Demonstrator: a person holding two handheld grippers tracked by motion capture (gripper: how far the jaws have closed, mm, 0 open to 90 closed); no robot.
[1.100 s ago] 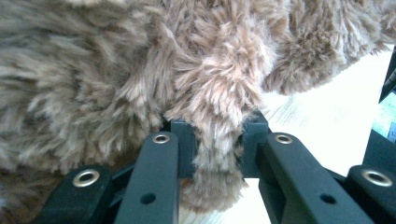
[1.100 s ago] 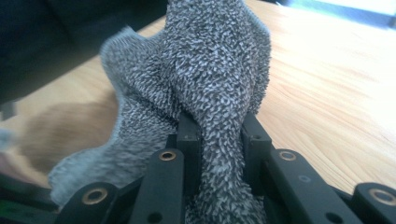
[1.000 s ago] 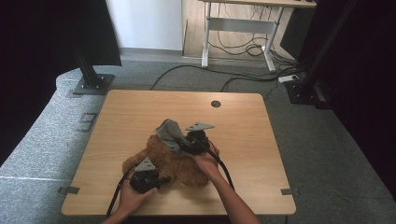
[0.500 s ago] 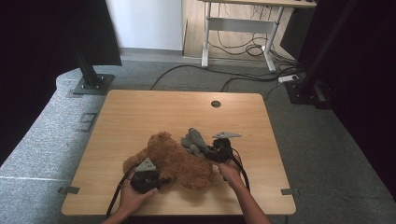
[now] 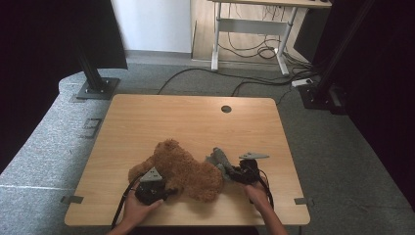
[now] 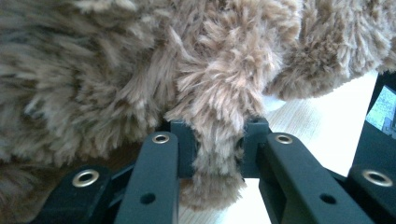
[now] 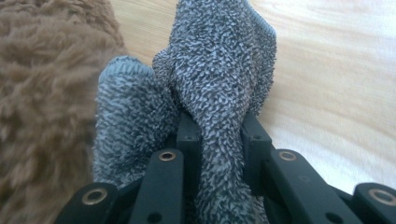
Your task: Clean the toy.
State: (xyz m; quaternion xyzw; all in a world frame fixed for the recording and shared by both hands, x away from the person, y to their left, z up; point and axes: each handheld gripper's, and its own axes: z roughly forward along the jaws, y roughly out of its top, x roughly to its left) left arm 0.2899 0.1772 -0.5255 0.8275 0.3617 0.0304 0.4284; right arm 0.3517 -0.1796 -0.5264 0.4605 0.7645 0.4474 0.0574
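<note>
One shaggy brown plush bear, grey terry cloth

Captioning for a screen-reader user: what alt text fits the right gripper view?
The right claw is shut on a fold of grey terry cloth that rises between its black jaws over a light wooden table. A brown plush toy crowds the left edge.

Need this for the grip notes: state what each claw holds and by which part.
Left claw: shut on a tuft of the brown plush toy's fur. Right claw: shut on a fold of the grey cloth, beside the toy.
</note>
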